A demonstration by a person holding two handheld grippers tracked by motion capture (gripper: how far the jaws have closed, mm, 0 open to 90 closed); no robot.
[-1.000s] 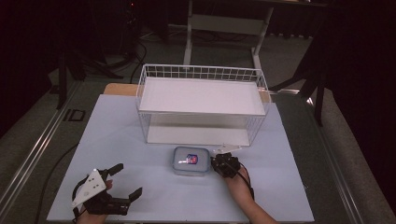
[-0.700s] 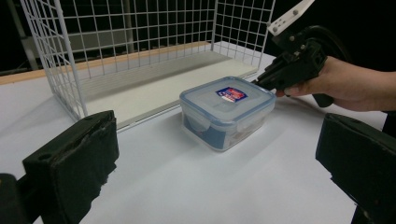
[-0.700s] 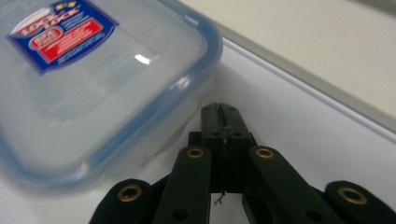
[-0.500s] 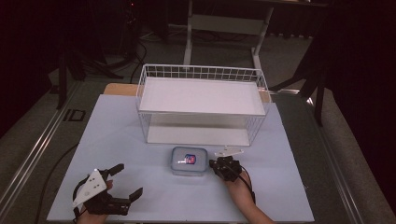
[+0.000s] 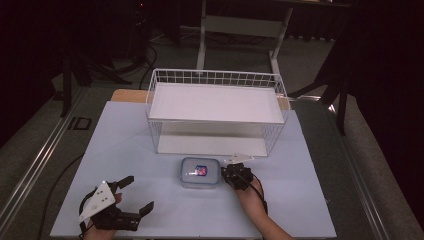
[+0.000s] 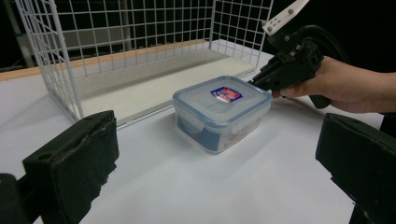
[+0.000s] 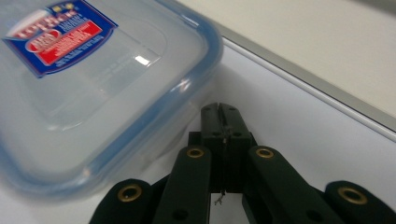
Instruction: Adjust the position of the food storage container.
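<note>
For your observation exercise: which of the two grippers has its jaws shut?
The right gripper, beside the lidded plastic box, is shut; the left gripper stands wide open.

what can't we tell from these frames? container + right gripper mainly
- Contact: the right gripper has its jaws shut beside the container; in the right gripper view the lid's rim hides whether the tips touch the side latch.
- Contents: all views; frosted walls and glare on the lid.
- Label text: too small in the high view, blurred in the right gripper view.
- Left gripper, open: its fingertips are cut off by the bottom edge in the left gripper view.
</note>
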